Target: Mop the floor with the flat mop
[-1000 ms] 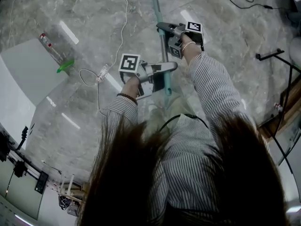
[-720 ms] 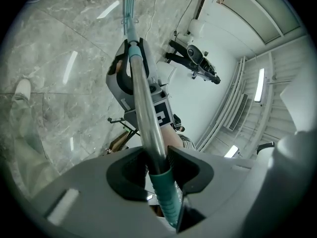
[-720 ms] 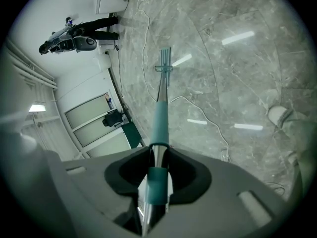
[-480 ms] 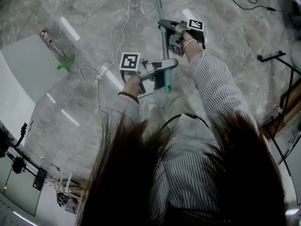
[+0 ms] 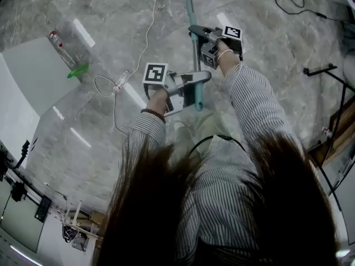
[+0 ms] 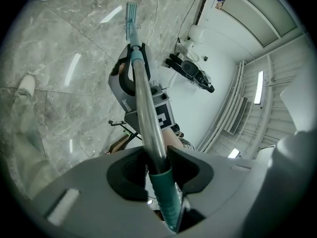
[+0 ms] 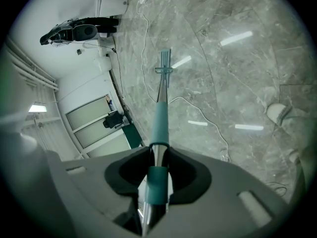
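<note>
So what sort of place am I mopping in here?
Probably an indoor lab or studio rather than a home. It has a polished grey stone floor, loose cables trailing across it, and black equipment on stands by a bare white wall.

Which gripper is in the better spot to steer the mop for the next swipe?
Right. Both grippers are shut on the mop handle, but the right gripper holds it farther down, nearer the mop head, so it likely steers best. The left gripper holds the top end.
</note>
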Available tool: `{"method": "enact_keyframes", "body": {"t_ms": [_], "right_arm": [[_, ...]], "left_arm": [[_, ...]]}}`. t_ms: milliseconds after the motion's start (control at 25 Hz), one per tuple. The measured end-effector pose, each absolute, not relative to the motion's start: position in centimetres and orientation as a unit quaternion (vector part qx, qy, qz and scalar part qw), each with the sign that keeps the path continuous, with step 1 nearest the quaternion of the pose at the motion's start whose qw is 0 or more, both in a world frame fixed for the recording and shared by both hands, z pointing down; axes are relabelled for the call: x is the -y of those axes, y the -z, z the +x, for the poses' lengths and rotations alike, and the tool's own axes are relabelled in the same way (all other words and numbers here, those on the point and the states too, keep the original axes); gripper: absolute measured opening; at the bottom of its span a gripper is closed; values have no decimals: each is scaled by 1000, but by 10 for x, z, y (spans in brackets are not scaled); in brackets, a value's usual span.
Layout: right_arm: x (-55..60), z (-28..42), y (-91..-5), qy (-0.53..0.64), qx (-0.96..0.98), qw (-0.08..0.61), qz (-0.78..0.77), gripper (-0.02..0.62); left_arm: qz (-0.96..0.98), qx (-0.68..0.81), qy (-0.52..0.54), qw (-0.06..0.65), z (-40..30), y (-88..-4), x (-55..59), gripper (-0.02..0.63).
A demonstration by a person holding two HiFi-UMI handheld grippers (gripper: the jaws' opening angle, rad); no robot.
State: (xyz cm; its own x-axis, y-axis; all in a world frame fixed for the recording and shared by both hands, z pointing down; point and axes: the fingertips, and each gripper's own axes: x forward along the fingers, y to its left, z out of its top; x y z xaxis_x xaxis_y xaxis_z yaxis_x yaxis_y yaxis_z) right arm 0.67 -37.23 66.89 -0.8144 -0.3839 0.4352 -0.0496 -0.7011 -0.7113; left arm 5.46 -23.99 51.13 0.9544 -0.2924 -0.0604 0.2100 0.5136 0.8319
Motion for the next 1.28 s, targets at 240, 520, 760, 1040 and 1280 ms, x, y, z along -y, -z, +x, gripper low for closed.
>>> {"method": "enact_keyframes", "body": {"t_ms": [240, 520, 760, 1040, 1280], "right_arm": [[358, 13, -670, 876, -373, 98, -290, 109], [331, 20, -665, 875, -375, 99, -291, 109], [284, 27, -661, 875, -376, 95, -291, 109], [194, 26, -656, 877, -378, 76, -287, 109], [96, 22, -654, 881, -377, 63, -280, 109]], "left_arm": [[469, 44, 145, 870, 62, -511, 225, 112], [473, 33, 141, 869, 71, -503, 199, 112], [476, 23, 138, 868, 79, -499, 152, 112], [482, 4, 120, 868, 73, -491, 61, 115], [480, 1, 95, 872, 67, -492, -39, 115]]}}
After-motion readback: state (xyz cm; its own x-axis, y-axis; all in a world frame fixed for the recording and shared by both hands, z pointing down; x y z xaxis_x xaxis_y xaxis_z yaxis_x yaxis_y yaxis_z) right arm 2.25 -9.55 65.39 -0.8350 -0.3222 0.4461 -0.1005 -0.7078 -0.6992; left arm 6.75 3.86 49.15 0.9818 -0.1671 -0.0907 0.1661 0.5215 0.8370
